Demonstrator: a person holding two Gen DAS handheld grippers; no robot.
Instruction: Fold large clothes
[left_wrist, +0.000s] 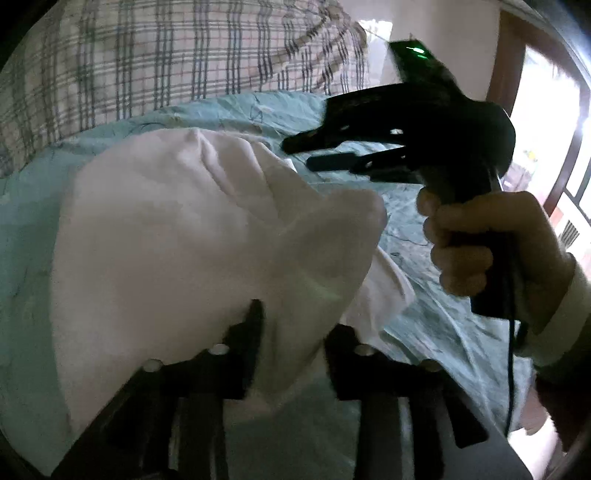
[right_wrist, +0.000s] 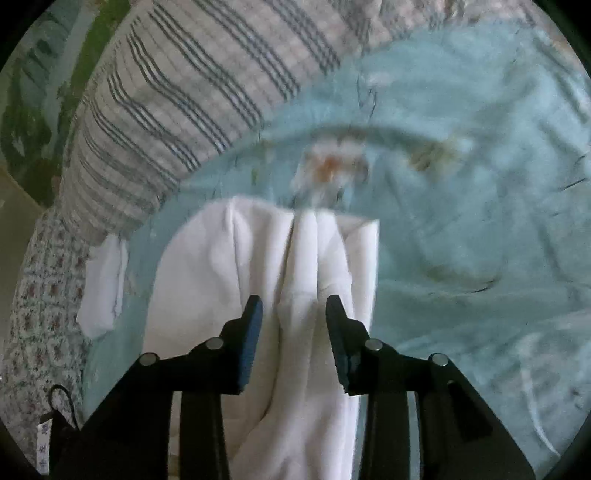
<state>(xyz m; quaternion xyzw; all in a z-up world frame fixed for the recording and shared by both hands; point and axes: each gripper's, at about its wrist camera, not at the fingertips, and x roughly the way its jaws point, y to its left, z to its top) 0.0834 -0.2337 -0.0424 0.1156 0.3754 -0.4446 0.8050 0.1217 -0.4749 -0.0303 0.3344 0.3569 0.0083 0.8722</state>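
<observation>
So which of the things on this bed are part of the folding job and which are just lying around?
Part of the job:
- white garment, bunched on the bed
- left gripper, garment between its jaws
- right gripper, garment between its jaws

Just lying about:
- teal bedspread
- plaid quilt
- small white cloth beside the garment
- floral sheet

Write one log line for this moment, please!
left gripper: jaws open, cloth between | right gripper: jaws open, empty | cloth: bunched on bed
</observation>
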